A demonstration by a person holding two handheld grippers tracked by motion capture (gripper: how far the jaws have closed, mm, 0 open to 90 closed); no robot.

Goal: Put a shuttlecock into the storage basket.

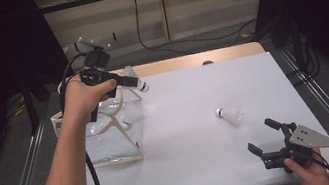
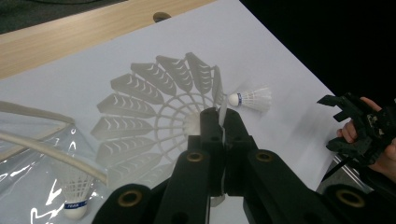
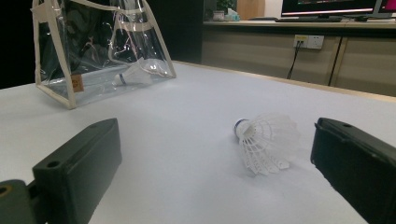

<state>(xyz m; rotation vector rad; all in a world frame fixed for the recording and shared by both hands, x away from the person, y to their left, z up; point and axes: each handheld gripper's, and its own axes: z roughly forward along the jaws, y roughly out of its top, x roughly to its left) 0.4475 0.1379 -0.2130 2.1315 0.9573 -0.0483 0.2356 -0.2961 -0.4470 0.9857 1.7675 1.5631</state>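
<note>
Your left gripper (image 1: 136, 83) is sitting in the upper left of the high view, just above the clear bag (image 1: 109, 137), and its jaws are pinching a white shuttlecock (image 1: 142, 85). In the left gripper view the jaws are pressing together on the thin edge of that shuttlecock's feather skirt (image 2: 154, 112), which is spreading out big and pale in the middle of the frame. The clear bag with the cream trim is standing on the white table (image 1: 192, 118) at the left side of the high view. A second shuttlecock (image 3: 125, 77) is lying inside it, and you are seeing it in the lower left of the left gripper view (image 2: 74, 191) too. A third shuttlecock (image 1: 229, 115) is lying on its side on the table, right of the middle of the high view, well apart from the bag. Your right gripper (image 1: 265, 137) is waiting in the lower right of the high view, near that shuttlecock but not touching it. Its jaws are spreading wide with nothing in them. In the right gripper view the lying shuttlecock (image 3: 266, 142) is sitting between the two black jaws, farther off, closer to the right one.
</note>
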